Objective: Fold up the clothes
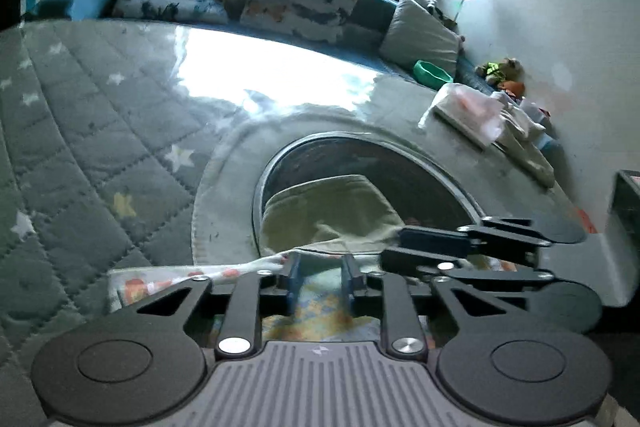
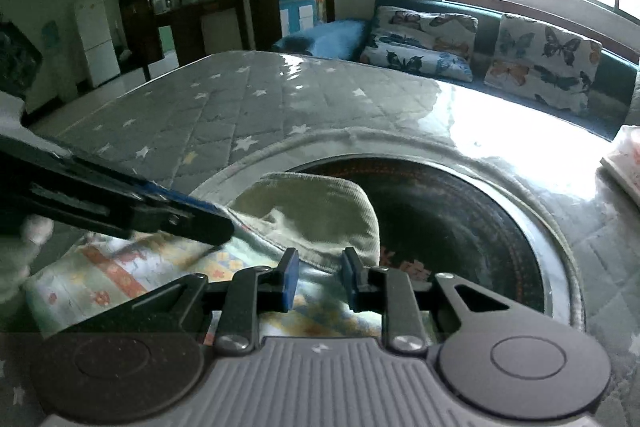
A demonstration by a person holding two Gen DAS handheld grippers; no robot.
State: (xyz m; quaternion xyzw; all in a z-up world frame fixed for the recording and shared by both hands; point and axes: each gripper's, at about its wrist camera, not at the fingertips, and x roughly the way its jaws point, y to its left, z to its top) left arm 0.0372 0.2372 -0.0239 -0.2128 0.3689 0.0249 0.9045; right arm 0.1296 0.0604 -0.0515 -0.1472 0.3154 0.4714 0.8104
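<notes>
A pale olive garment [image 1: 336,215] lies folded over a colourful flowered cloth [image 1: 168,277] at the near edge of a round dark opening in the table. My left gripper [image 1: 320,277] is open, its blue pads just above the cloth. The right gripper's black fingers [image 1: 452,241] reach in from the right onto the garment's edge. In the right wrist view the olive garment [image 2: 316,215] lies just ahead of my right gripper [image 2: 318,277], which is open over the garment's hem. The left gripper [image 2: 176,213] comes in from the left and rests on the flowered cloth [image 2: 120,267].
A grey quilted star-patterned cover [image 1: 100,131] spreads over the table around the round dark opening [image 2: 460,223]. A stack of folded clothes [image 1: 480,115] lies at the right. A sofa with butterfly cushions [image 2: 540,63] and a green bowl [image 1: 434,73] stand behind.
</notes>
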